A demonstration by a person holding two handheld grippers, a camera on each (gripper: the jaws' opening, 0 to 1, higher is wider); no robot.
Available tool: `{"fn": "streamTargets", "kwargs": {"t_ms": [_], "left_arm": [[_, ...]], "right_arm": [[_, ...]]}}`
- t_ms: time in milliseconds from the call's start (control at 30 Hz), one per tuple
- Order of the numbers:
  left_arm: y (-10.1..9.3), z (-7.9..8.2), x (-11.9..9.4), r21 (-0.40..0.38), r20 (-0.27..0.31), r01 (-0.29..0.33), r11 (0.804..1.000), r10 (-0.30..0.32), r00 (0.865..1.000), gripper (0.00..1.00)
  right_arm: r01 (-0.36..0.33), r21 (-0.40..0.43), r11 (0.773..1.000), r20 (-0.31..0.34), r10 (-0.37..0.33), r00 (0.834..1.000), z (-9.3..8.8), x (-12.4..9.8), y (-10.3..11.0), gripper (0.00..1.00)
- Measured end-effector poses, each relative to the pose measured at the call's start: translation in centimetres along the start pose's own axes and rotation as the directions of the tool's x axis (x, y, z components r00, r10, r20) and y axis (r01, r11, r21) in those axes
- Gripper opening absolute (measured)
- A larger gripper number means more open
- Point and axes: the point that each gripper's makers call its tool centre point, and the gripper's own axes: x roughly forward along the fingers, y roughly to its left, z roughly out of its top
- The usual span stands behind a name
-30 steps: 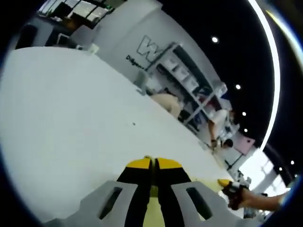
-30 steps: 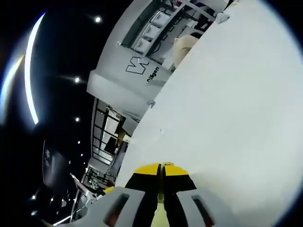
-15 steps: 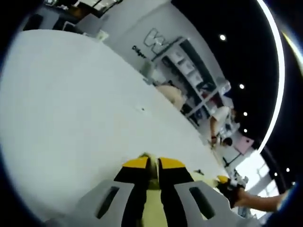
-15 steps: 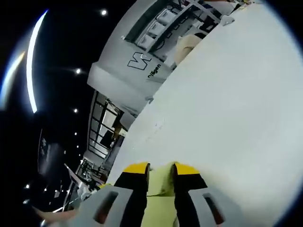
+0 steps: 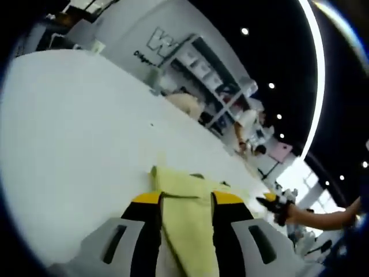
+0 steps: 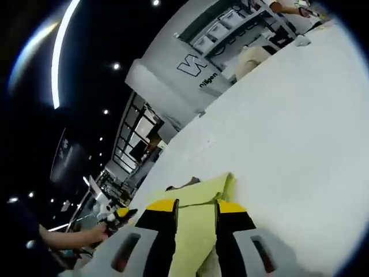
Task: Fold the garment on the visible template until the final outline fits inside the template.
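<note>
Garment (image 5: pixel 190 213): pale yellow-green cloth, lying flat on the white table (image 5: pixel 75 133), which spreads wide around it. No template outline can be made out on the table. Room past the table's far edge: white wall with a dark logo (image 5: pixel 157 41), shelving unit (image 5: pixel 216 92) next to it, a person in a white top (image 5: pixel 248 124) by the shelves, black ceiling with spot lights and a curved light strip (image 5: pixel 314 75). In the left gripper view the left gripper (image 5: pixel 185 201) has its jaws spread apart, nothing clamped; the garment runs up between the two yellow tips and its folded corner lies on the table just beyond them. The right gripper (image 5: pixel 275 206) comes in from the right, held by a hand (image 5: pixel 300 214), over the garment's far end; can't tell from here how its jaws stand. In the right gripper view the right gripper (image 6: pixel 196 208) is likewise parted, gripping nothing, with the garment (image 6: pixel 193 222) between the jaws and its edge extending past the tips toward the wall logo (image 6: pixel 196 66). The left gripper (image 6: pixel 118 214) shows at the left, held in a hand (image 6: pixel 95 234).
</note>
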Motion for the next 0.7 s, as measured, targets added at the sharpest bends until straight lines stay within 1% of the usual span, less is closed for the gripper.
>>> {"fn": "streamTargets", "kwargs": {"t_ms": [67, 100, 133, 167, 200, 267, 300, 333, 400, 500, 600, 633, 700], "left_arm": [[-0.8, -1.0, -0.8, 0.036, -0.044, 0.02, 0.999, -0.019, 0.999, 0.28], [-0.9, -1.7, -1.3, 0.058, -0.073, 0.036, 0.998, -0.031, 0.997, 0.28], [-1.0, -2.0, -1.5, 0.063, -0.085, 0.036, 0.997, -0.031, 0.996, 0.27], [-0.4, -2.8, -2.2, 0.111, -0.112, 0.018, 0.994, -0.006, 0.994, 0.26], [-0.4, -3.1, -2.5, 0.119, -0.114, 0.014, 0.993, -0.001, 0.993, 0.26], [0.1, -3.5, -3.2, 0.086, -0.122, 0.015, 0.996, -0.005, 0.992, 0.25], [0.1, -3.6, -3.3, 0.088, -0.123, 0.014, 0.996, -0.003, 0.992, 0.25], [-0.1, -4.1, -3.9, 0.117, -0.127, 0.0, 0.993, 0.015, 0.992, 0.24], [-0.1, -4.4, -4.1, 0.127, -0.139, 0.001, 0.992, 0.017, 0.99, 0.22], [-0.2, -4.9, -4.3, 0.126, -0.162, 0.013, 0.992, 0.008, 0.987, 0.22], [0.4, -5.3, -4.5, 0.167, -0.191, 0.017, 0.986, 0.015, 0.981, 0.2], [0.6, -5.6, -4.5, 0.169, -0.205, 0.021, 0.985, 0.015, 0.979, 0.19], [0.4, -5.7, -4.4, 0.165, -0.209, 0.038, 0.985, -0.002, 0.978, 0.17]], "right_arm": [[-0.004, -0.007, 1.0, -0.006, 0.004, 1.0, -0.8, -0.7, 0.4, 0.24], [-0.005, -0.015, 1.0, -0.011, 0.005, 1.0, -1.4, -1.2, 0.2, 0.25], [-0.006, -0.022, 1.0, -0.021, 0.006, 1.0, -1.8, -1.5, 0.2, 0.26], [-0.007, -0.029, 1.0, -0.032, 0.007, 0.999, -2.3, -1.8, 0.1, 0.28], [-0.015, -0.052, 0.999, -0.057, 0.012, 0.998, -3.1, -2.1, 0.0, 0.3], [-0.015, -0.087, 0.996, -0.095, 0.007, 0.995, -4.1, -2.7, -0.3, 0.32], [-0.016, -0.095, 0.995, -0.099, 0.007, 0.995, -4.3, -2.8, -0.2, 0.32], [-0.021, -0.104, 0.994, -0.104, 0.01, 0.995, -4.6, -3.2, -0.2, 0.31], [-0.027, -0.1, 0.995, -0.105, 0.016, 0.994, -4.8, -3.5, -0.1, 0.31], [-0.032, -0.098, 0.995, -0.101, 0.022, 0.995, -5.0, -3.9, 0.1, 0.32], [-0.036, -0.101, 0.994, -0.102, 0.026, 0.994, -5.2, -4.2, 0.2, 0.31], [-0.034, -0.102, 0.994, -0.109, 0.023, 0.994, -5.5, -4.5, 0.2, 0.31], [-0.031, -0.101, 0.994, -0.111, 0.02, 0.994, -5.8, -4.8, 0.1, 0.31]]}}
